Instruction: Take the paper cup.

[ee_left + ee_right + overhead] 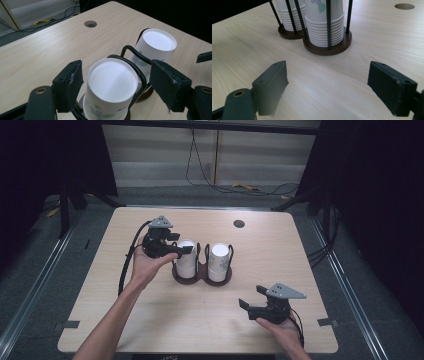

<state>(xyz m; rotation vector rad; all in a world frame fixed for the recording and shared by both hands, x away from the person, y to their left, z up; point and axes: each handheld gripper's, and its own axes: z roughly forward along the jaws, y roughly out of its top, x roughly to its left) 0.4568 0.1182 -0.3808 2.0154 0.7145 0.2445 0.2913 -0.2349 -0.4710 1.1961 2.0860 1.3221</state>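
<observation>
Straddling the left cup stack [110,87] in the twin holder [327,48], the left tool [113,85] gapes unclamped.

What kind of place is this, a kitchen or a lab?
Probably a lab recording setup: a bare wooden table ringed by black curtains, loose cables on the floor, and a handheld gripper near stacked paper cups.

White paper cups [110,85] with green-and-purple floral prints sit in a dark brown, black-wired holder [325,47] on a pale woodgrain table [150,320].

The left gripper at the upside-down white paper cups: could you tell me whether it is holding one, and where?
Nothing is held: the left gripper has its jaws either side of the top white paper cup, with gaps showing.
</observation>
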